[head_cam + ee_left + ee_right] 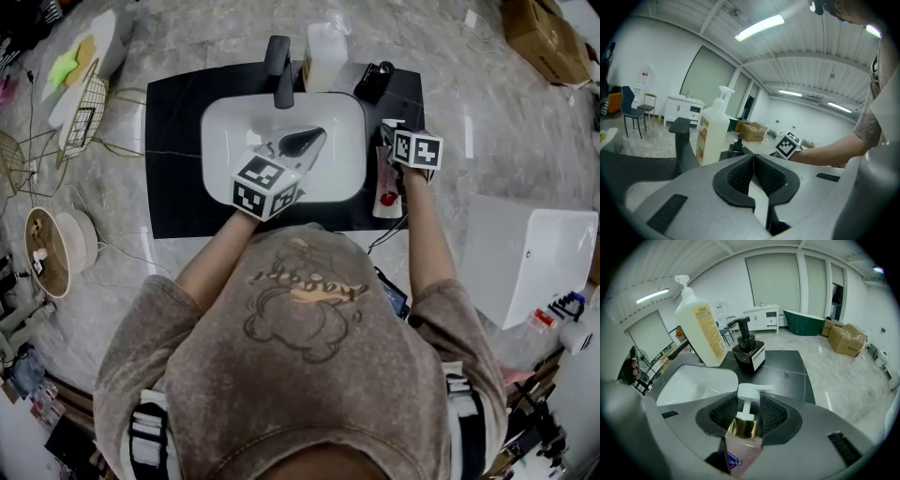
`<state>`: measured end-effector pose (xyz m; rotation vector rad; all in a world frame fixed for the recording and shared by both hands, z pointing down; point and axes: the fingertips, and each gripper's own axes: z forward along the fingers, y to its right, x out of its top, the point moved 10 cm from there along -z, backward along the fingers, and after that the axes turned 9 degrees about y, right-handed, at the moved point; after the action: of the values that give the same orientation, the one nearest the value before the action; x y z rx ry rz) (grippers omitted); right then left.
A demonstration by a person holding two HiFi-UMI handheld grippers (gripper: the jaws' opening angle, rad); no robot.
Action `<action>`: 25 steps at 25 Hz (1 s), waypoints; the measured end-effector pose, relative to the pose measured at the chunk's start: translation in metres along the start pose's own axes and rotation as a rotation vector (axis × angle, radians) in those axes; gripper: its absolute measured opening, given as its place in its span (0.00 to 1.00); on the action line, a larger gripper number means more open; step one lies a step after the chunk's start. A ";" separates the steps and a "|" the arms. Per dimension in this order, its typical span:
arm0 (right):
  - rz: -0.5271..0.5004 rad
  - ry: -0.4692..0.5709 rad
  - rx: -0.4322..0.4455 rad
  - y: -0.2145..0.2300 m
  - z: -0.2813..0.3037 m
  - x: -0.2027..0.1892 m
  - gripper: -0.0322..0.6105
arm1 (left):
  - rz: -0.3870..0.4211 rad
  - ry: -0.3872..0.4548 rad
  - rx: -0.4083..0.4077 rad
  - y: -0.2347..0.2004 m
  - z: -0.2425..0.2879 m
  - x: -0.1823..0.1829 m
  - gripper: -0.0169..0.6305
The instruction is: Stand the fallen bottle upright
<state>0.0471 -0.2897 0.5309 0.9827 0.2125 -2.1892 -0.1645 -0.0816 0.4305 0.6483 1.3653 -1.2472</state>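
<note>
A pink soap bottle (386, 187) with a gold collar and white pump lies lengthwise on the black counter (173, 141), right of the white basin (225, 141). My right gripper (390, 141) is at its pump end. In the right gripper view the bottle (743, 441) sits between the jaws of my right gripper (749, 411), which are shut on its shoulders, and the pump stands up between the pads. My left gripper (305, 141) hovers over the basin. Its pads meet in the left gripper view (752, 159), with nothing held.
A tall pale-yellow pump bottle (323, 56) and a small black pump bottle (375, 80) stand behind the basin beside the black faucet (279, 70). A white box (525, 253) is to the right, a wire rack (80, 112) to the left.
</note>
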 end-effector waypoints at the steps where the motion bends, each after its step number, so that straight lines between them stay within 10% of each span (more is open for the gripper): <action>1: -0.001 0.015 -0.003 0.000 -0.004 0.002 0.29 | 0.001 0.001 -0.004 0.001 0.000 0.000 0.06; 25: -0.041 0.423 -0.080 -0.018 -0.109 0.015 0.29 | 0.043 -0.015 -0.101 0.030 -0.007 -0.004 0.06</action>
<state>0.0924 -0.2403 0.4416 1.3967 0.5155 -1.9684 -0.1388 -0.0657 0.4241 0.5933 1.3858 -1.1395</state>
